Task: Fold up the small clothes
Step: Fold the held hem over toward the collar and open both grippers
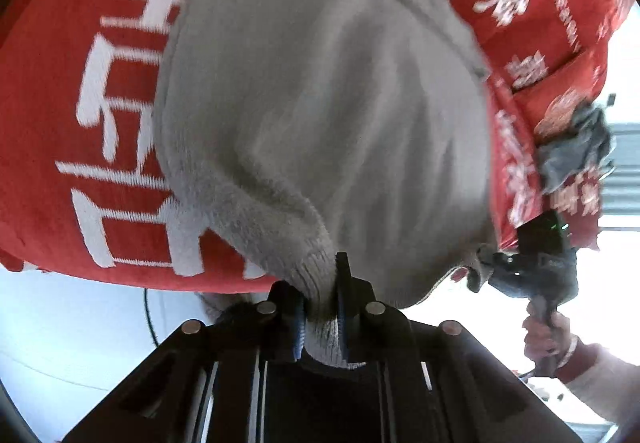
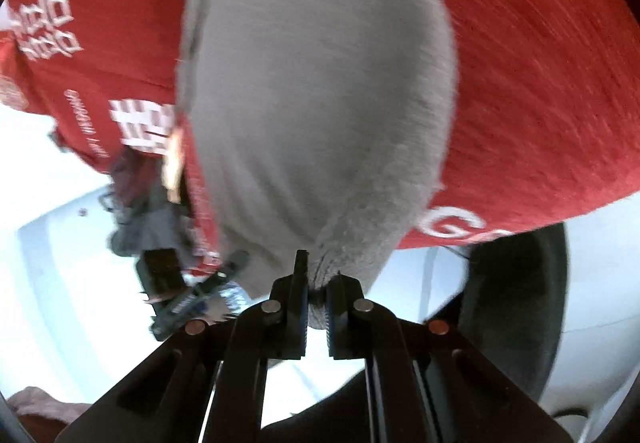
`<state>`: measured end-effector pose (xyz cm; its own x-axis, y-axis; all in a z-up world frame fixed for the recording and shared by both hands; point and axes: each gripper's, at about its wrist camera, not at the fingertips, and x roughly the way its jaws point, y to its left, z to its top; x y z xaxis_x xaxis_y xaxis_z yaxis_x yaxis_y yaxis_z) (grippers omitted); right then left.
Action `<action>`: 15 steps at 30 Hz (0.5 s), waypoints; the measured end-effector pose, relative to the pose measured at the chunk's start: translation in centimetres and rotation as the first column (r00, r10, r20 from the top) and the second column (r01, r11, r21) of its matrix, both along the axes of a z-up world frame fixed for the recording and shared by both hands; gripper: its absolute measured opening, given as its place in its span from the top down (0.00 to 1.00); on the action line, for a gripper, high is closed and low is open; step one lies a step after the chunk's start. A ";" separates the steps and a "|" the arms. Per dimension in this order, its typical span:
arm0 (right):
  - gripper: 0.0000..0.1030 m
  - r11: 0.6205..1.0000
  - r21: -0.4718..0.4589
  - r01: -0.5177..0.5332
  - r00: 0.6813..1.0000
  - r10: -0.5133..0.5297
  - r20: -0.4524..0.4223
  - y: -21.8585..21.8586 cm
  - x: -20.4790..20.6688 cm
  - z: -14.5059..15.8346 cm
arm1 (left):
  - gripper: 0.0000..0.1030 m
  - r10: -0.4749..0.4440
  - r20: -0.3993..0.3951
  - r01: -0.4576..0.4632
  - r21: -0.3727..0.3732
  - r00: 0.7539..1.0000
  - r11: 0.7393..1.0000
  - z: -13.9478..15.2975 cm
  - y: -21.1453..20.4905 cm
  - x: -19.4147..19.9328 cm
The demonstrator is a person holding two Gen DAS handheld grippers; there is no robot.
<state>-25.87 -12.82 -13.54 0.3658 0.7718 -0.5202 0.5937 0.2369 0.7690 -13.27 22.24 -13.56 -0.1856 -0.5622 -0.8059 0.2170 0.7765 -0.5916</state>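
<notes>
Both clamped on grey knit garment (image 1: 320, 103): left gripper (image 1: 320, 319), right gripper (image 2: 316, 297). Keep hem taut, lift evenly.

Fuzzy grey knit garment (image 1: 320, 103), matt red printed cloth (image 1: 52, 83), black matt plastic claw (image 1: 320, 307)
</notes>
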 end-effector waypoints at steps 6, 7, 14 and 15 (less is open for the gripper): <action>0.93 0.993 0.087 0.082 0.988 -0.093 0.125 -1.8 3.7 3.8 | 0.87 0.108 0.009 -0.106 -0.123 0.994 0.987 4.5 0.5 4.7; 0.93 0.991 0.094 0.091 0.983 -0.104 0.150 -2.7 4.6 4.6 | 0.87 0.124 0.019 -0.120 -0.137 0.992 0.983 5.3 0.2 5.7; 0.93 0.983 0.119 0.143 0.945 -0.171 0.278 -8.8 12.8 9.1 | 0.87 0.200 0.134 -0.174 -0.188 0.970 0.967 10.3 -2.9 14.8; 0.93 0.982 0.121 0.147 0.941 -0.176 0.289 -9.6 13.8 9.6 | 0.87 0.209 0.152 -0.178 -0.193 0.966 0.965 10.9 -3.7 16.2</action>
<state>-12.09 -22.42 -3.97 0.6161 0.7304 -0.2948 0.3591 0.0727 0.9305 2.98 18.59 -2.67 0.0717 -0.7093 -0.7012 0.1820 0.7005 -0.6900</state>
